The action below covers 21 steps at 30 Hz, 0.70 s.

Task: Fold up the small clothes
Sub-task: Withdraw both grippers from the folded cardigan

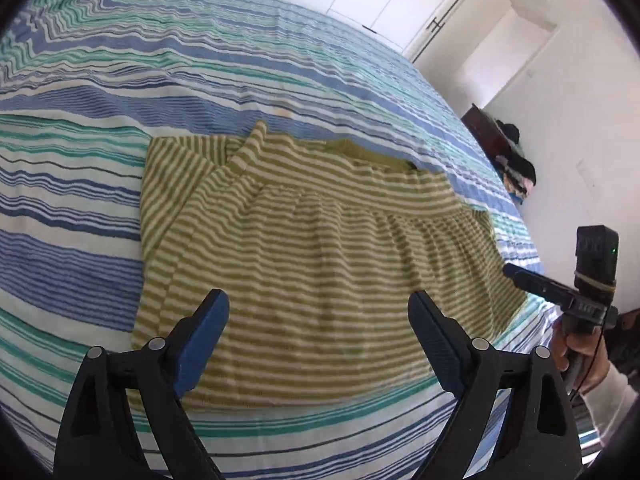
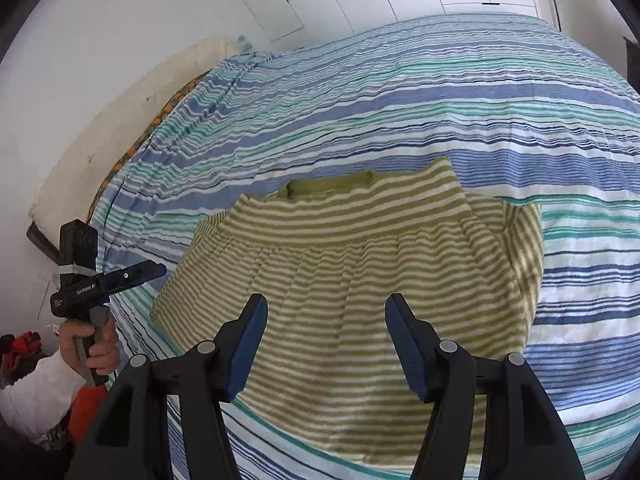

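- The green-striped garment [image 1: 320, 240] lies flat near the bed's [image 1: 100, 80] near edge, with wide bare cover beyond.
- Left claw [image 1: 318, 312] gapes empty above its hem.
- Right claw [image 2: 326, 316] likewise parted, holding nothing.

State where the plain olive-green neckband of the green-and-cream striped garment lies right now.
In both wrist views the plain olive-green neckband sits at the far top edge of the green-and-cream striped garment, flat against the blue-and-teal striped bedspread.
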Each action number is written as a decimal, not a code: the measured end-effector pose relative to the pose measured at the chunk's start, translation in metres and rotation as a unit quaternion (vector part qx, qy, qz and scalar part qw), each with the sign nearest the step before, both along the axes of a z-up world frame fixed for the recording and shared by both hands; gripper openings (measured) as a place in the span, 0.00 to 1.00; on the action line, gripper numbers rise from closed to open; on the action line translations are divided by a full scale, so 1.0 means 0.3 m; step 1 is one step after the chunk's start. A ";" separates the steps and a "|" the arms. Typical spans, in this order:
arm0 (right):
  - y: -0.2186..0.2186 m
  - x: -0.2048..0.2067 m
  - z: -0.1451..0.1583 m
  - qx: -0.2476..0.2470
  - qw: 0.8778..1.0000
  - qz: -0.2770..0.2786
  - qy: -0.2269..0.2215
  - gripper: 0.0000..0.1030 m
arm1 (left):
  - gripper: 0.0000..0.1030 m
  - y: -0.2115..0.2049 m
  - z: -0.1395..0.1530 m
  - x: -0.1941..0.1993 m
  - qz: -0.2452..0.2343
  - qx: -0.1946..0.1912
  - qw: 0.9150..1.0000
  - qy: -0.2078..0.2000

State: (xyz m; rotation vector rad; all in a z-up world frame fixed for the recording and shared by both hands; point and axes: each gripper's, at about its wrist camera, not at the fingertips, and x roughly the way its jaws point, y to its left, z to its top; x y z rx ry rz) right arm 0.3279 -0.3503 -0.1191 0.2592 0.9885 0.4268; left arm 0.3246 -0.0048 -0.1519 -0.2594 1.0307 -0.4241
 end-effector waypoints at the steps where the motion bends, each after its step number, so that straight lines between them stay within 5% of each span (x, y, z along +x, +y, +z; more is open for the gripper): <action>1: 0.014 -0.027 -0.048 -0.016 1.000 0.001 0.017 0.61 | 0.89 -0.014 -0.044 -0.009 -0.003 0.022 1.000 0.018; 4: -0.038 -0.067 -0.207 -0.052 0.992 -0.063 0.097 0.55 | 0.74 0.009 -0.095 -0.015 0.018 0.053 0.997 0.051; 6: -0.082 -0.118 -0.178 -0.023 0.990 -0.106 0.085 0.53 | 0.77 0.029 -0.031 -0.049 0.022 0.030 0.999 0.039; 9: -0.077 -0.227 -0.051 0.006 0.992 -0.125 0.023 0.76 | 0.93 0.047 0.072 -0.154 0.025 0.035 0.999 -0.012; 11: -0.052 -0.312 -0.001 0.005 0.991 -0.136 -0.005 0.88 | 0.95 0.055 0.095 -0.236 0.035 0.050 0.998 -0.031; 17: 0.045 -0.558 -0.088 -0.047 0.985 -0.164 0.006 0.88 | 0.95 0.107 -0.060 -0.453 0.084 0.111 0.990 -0.006; 21: 0.079 -0.678 -0.201 -0.085 0.981 -0.174 0.028 0.88 | 0.95 0.109 -0.139 -0.522 0.066 0.160 0.985 -0.019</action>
